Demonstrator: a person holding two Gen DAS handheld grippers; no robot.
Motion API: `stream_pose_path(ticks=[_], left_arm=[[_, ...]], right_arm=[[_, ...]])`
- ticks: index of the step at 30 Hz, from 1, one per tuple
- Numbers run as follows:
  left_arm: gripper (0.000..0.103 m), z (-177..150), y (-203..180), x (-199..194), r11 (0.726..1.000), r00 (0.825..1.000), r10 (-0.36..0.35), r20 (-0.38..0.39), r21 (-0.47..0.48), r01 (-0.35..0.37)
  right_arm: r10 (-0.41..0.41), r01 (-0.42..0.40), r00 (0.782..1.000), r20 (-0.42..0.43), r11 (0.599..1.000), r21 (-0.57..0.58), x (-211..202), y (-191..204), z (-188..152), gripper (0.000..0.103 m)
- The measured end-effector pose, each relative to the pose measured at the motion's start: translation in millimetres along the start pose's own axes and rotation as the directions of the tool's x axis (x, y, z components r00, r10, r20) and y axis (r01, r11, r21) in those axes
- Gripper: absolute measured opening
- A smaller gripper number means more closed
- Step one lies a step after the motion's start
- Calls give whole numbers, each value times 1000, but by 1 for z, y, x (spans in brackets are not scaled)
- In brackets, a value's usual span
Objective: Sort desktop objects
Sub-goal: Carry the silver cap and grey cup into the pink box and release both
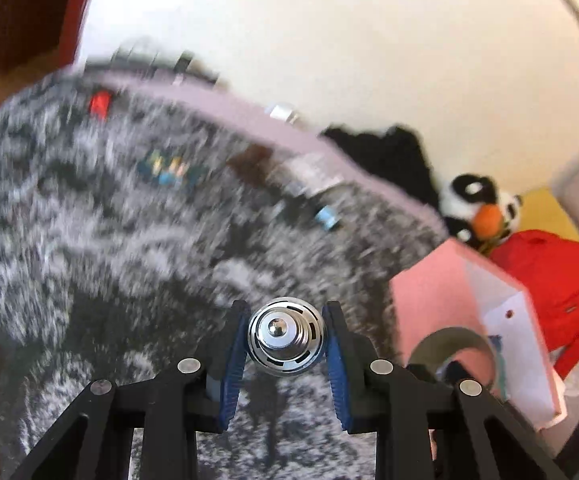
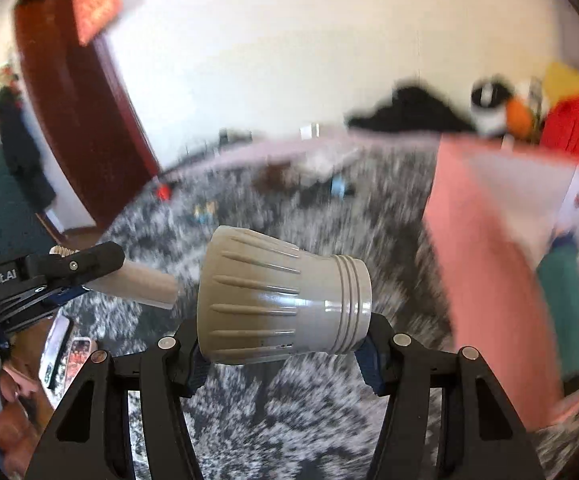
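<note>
My left gripper (image 1: 286,340) is shut on a bulb-like object seen end-on, with a shiny metal screw cap (image 1: 285,336). In the right wrist view the left gripper (image 2: 69,276) shows at the left, holding a pale cylinder (image 2: 141,286). My right gripper (image 2: 285,354) is shut on a grey ribbed lamp housing (image 2: 281,300), lying sideways between the blue pads (image 2: 369,364). A pink open box (image 1: 469,320) stands to the right; it also shows in the right wrist view (image 2: 489,280). Both views are motion-blurred.
A grey and white furry mat (image 1: 109,260) covers the desk. Small items lie at its far edge: a red piece (image 1: 99,104), batteries (image 1: 169,170), a blue-capped bottle (image 1: 317,196). A panda toy (image 1: 477,208) and red bag (image 1: 557,280) sit behind the box.
</note>
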State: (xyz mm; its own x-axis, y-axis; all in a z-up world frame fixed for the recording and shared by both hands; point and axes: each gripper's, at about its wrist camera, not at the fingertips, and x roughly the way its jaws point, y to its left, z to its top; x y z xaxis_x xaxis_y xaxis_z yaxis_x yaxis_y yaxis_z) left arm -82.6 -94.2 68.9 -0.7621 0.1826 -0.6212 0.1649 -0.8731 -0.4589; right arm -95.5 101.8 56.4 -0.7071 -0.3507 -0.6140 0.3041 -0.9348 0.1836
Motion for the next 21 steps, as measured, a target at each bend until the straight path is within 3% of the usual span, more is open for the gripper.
stream_pose_path(ticks=[2, 6, 9, 13, 15, 17, 19, 21], left_arm=[[31, 2, -21, -18, 999, 999, -28, 40, 48, 26], [31, 1, -74, -41, 982, 990, -119, 72, 152, 107], [31, 3, -117, -50, 959, 975, -211, 75, 209, 191], [31, 6, -184, -57, 908, 941, -332, 67, 292, 300], [31, 7, -219, -58, 880, 926, -373, 61, 339, 333], [31, 6, -250, -52, 857, 918, -393, 55, 382, 345], [31, 3, -276, -39, 842, 916, -398, 39, 413, 348], [31, -1, -292, -25, 834, 921, -390, 22, 433, 342]], right_arm=[[-31, 34, 994, 103, 999, -36, -31, -2, 8, 62], [-101, 118, 949, 298, 992, -41, -96, -19, 22, 62], [-157, 170, 891, 425, 985, 6, -145, -39, 30, 62], [-247, 256, 789, 562, 964, 64, -209, -65, 37, 62], [-304, 311, 738, 603, 946, 95, -234, -81, 39, 62], [-346, 355, 711, 612, 928, 112, -245, -95, 41, 62], [-390, 395, 695, 604, 909, 132, -249, -112, 43, 62], [-427, 421, 702, 570, 894, 152, -244, -134, 45, 62]])
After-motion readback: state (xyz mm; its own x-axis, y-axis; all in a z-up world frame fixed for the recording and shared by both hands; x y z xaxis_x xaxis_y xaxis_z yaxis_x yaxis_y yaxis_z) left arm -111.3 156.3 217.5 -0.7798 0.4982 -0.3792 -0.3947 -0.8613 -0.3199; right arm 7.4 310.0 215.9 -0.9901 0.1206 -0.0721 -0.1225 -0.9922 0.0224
